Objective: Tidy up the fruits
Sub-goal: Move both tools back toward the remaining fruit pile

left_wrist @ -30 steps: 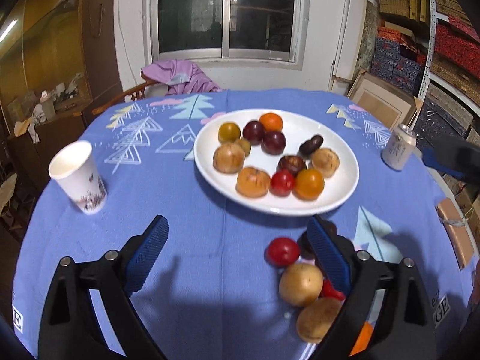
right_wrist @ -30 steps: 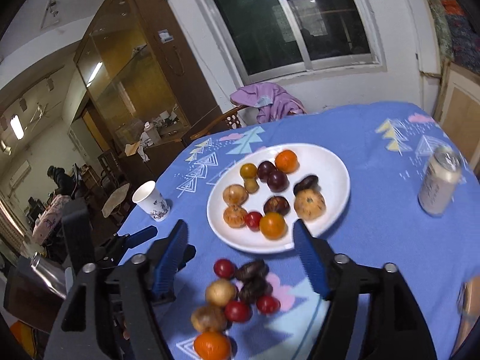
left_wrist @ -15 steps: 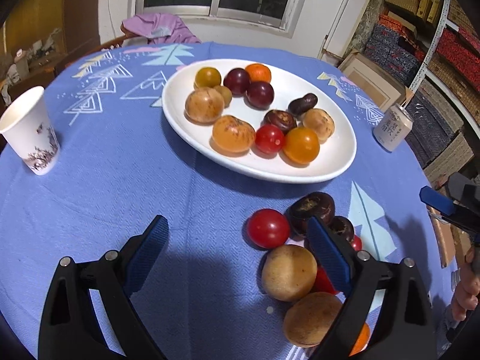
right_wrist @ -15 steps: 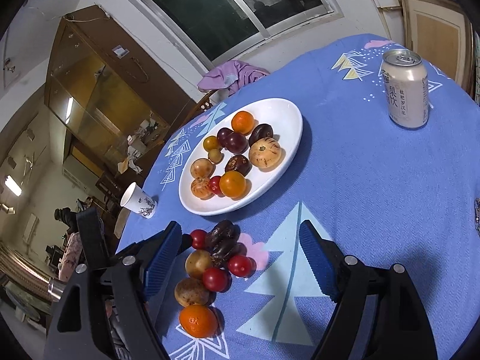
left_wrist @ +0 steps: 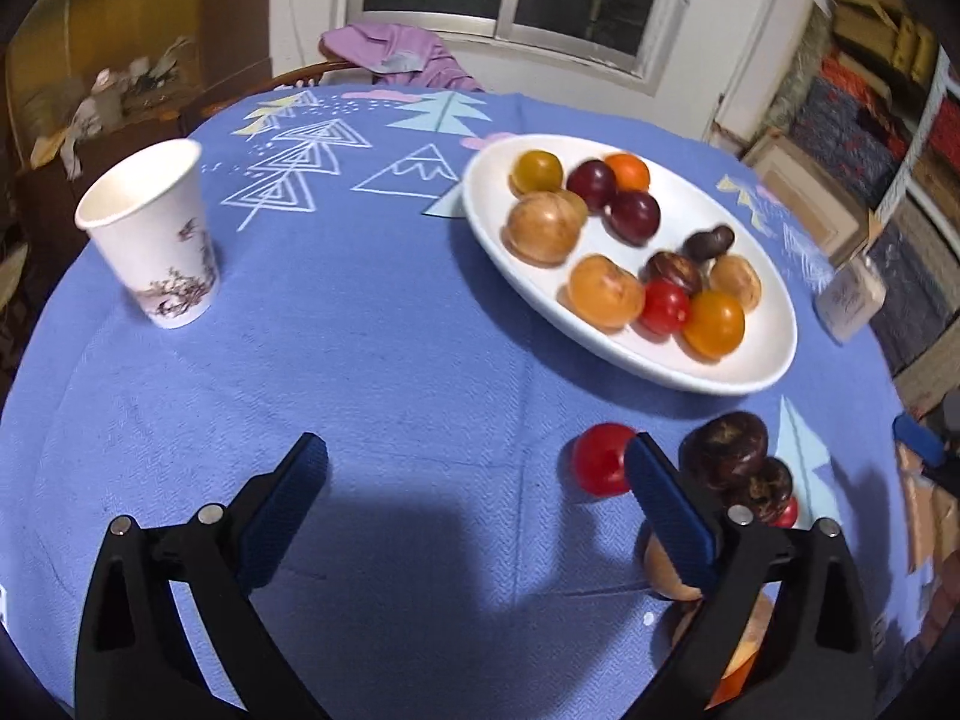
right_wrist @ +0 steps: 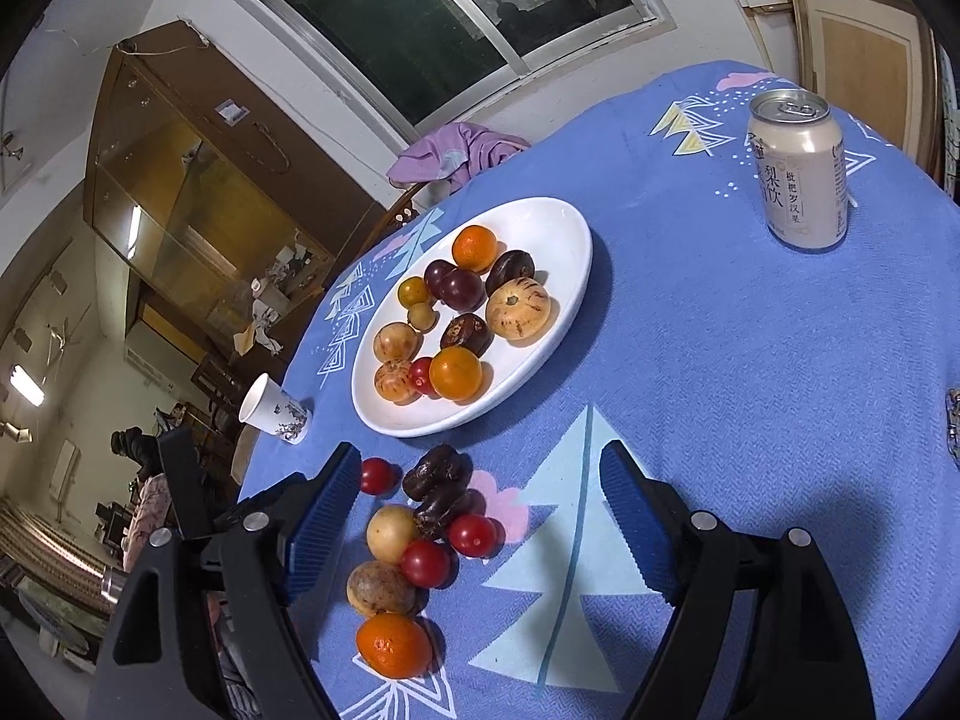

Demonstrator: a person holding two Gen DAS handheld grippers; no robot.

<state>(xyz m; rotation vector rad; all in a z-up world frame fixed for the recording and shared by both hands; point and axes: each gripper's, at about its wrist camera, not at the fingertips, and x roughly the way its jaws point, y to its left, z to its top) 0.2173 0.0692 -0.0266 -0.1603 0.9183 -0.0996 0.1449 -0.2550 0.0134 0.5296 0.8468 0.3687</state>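
Blue tablecloth (right_wrist: 750, 372) fills both views. White plate (right_wrist: 558, 252), centre of the right wrist frame, already carries fruit. Loose fruit cluster (right_wrist: 420, 540) lies lower centre-left, just ahead of the right gripper (right_wrist: 480, 510), nearer its left finger; both its jaws stand wide apart, holding nothing. Left gripper (left_wrist: 477, 501), equally spread and unladen, has the red tomato (left_wrist: 600, 468) touching-close at its right finger, lower right.
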